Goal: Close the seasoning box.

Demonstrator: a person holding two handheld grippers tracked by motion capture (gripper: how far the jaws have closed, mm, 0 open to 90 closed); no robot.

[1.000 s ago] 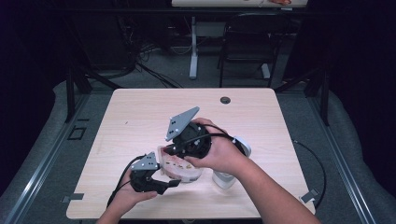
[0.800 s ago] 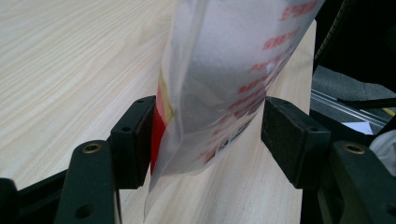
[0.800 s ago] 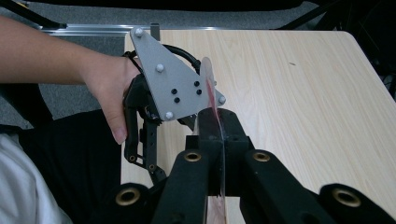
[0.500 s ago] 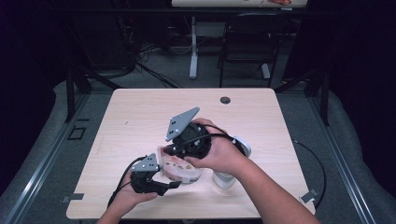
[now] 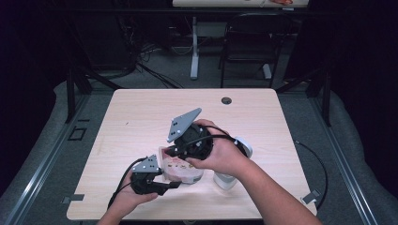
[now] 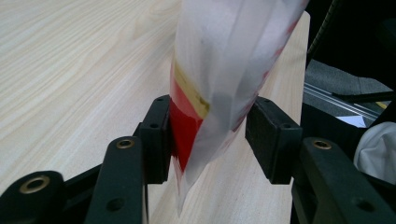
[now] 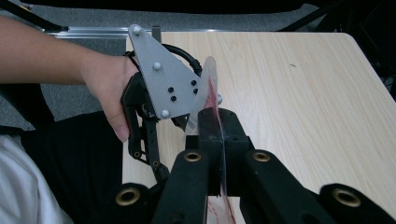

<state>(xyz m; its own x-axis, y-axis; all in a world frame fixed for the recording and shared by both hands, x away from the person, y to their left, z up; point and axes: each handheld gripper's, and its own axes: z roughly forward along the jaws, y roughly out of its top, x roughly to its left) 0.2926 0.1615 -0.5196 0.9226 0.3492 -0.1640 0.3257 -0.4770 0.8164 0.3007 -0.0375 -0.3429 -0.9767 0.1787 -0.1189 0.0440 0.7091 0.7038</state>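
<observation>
Near the front edge of the tabletop [image 5: 141,122], the left gripper [image 6: 208,135] has just been closing around the bottom end of a see-through bag [image 6: 219,70], but one pad does not press it yet. Right gripper [image 7: 219,135] is clamped tight on the same bag. The bag stands thin-side-on between both, so the left one just needs to squeeze.

Layout from my feed: bag [image 5: 180,168] sits at the near middle of the table [image 5: 141,117], between both grippers. Left gripper [image 5: 170,185] is at its near-left edge, jaws either side of the bag. Right gripper [image 5: 174,151] is just behind, clamped on the bag's far edge. Cup-like object [image 5: 230,174] stands right of the bag. Cable hole [image 5: 226,100] near the far edge.
</observation>
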